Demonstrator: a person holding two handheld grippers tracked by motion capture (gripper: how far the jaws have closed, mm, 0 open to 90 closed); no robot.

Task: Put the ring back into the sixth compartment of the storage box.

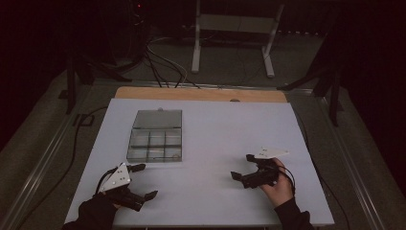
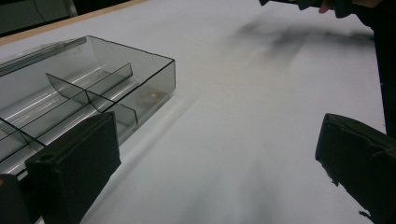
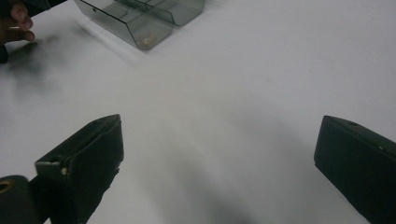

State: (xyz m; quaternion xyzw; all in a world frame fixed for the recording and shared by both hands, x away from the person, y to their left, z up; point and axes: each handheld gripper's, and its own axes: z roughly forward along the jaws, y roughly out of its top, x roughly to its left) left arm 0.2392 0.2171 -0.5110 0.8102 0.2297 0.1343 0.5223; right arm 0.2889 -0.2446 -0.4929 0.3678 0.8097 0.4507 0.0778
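A clear plastic compartment box lies open on the white table sheet, its lid folded back on the far side. In the left gripper view the box is close ahead on the left, with a small brownish bit in its near corner compartment. My left gripper rests at the front left, jaws wide apart and empty. My right gripper lies at the front right, open, pointing left toward the box. Nothing sits between either pair of jaws.
A wooden table edge shows beyond the sheet. Cables and a white metal stand occupy the dark floor behind. Black stand legs flank the table. A person's hand shows in the right gripper view.
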